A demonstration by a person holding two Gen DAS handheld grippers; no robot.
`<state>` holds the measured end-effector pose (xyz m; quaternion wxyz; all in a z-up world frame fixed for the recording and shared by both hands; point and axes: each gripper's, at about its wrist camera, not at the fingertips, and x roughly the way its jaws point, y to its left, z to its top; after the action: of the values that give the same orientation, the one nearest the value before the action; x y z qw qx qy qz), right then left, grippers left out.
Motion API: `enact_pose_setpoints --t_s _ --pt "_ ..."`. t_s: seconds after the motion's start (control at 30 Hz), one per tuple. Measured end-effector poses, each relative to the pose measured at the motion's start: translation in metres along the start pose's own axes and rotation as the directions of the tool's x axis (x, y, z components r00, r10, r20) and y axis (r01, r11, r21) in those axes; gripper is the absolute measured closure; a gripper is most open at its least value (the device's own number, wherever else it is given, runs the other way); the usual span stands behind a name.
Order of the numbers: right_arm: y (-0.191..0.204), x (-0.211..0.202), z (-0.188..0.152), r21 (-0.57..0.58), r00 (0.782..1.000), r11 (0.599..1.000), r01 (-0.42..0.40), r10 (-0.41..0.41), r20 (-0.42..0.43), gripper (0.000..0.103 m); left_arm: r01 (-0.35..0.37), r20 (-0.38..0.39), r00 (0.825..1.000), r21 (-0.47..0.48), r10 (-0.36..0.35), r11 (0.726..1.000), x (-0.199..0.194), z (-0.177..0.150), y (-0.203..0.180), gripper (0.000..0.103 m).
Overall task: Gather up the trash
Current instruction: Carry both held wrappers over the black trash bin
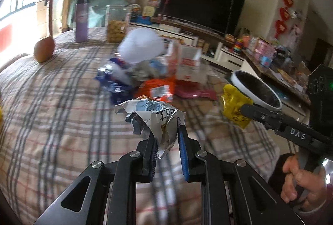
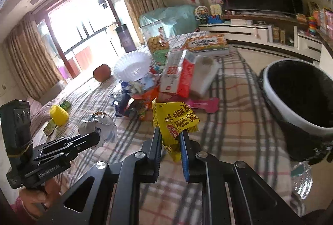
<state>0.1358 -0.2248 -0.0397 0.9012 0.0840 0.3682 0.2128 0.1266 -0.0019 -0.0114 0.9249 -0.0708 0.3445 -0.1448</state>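
My left gripper (image 1: 165, 131) is shut on a crumpled white and blue wrapper (image 1: 152, 116), held above the plaid tablecloth (image 1: 62, 120). My right gripper (image 2: 170, 133) is shut on a yellow snack wrapper (image 2: 172, 118) with red print. In the left wrist view the right gripper (image 1: 242, 108) holds that yellow wrapper (image 1: 233, 104) just beside the bin (image 1: 256, 87). In the right wrist view the left gripper (image 2: 97, 137) carries the crumpled wrapper (image 2: 102, 125). The black bin with a white rim (image 2: 291, 114) stands at the table's right edge. More wrappers (image 1: 154, 89) lie piled mid-table.
A red and white carton (image 2: 177, 75), a white ruffled dish (image 2: 133, 66), a jar of snacks (image 2: 156, 39), an apple (image 2: 102, 73), a purple bottle (image 1: 81, 18), a pink flat piece (image 2: 204, 105) and a yellow roll (image 2: 59, 114) sit on the table. A hand (image 1: 301, 179) grips the right handle.
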Motion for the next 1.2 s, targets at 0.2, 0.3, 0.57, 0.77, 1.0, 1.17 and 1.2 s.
enact_pose_setpoints --t_s 0.2,0.3,0.57,0.77,1.0,1.17,1.2 --pt "-0.028 -0.017 -0.003 0.043 0.999 0.998 0.040 -0.041 0.017 0.087 0.044 -0.014 0.999 0.049 -0.044 0.998 0.015 0.012 -0.027 0.085" --pt "-0.042 -0.025 -0.003 0.065 0.998 0.996 0.059 -0.061 0.023 0.087 0.062 -0.021 0.998 0.075 -0.061 0.995 0.027 0.019 -0.037 0.085" --pt "-0.069 -0.043 0.002 0.106 0.993 0.989 0.101 -0.107 0.049 0.087 0.110 -0.045 0.993 0.126 -0.105 0.986 0.065 0.037 -0.066 0.085" --pt "-0.091 -0.055 0.009 0.137 0.988 0.981 0.134 -0.144 0.064 0.087 0.143 -0.055 0.989 0.159 -0.136 0.977 0.088 0.051 -0.084 0.085" --pt "-0.122 -0.067 0.021 0.171 0.979 0.970 0.175 -0.190 0.074 0.087 0.182 -0.076 0.982 0.176 -0.171 0.967 0.116 0.069 -0.101 0.085" --pt "-0.141 -0.070 0.028 0.191 0.974 0.961 0.198 -0.215 0.070 0.087 0.203 -0.086 0.978 0.192 -0.189 0.960 0.139 0.080 -0.120 0.085" --pt "-0.145 -0.070 0.029 0.196 0.973 0.960 0.202 -0.219 0.068 0.087 0.207 -0.089 0.977 0.195 -0.193 0.959 0.142 0.082 -0.123 0.085"
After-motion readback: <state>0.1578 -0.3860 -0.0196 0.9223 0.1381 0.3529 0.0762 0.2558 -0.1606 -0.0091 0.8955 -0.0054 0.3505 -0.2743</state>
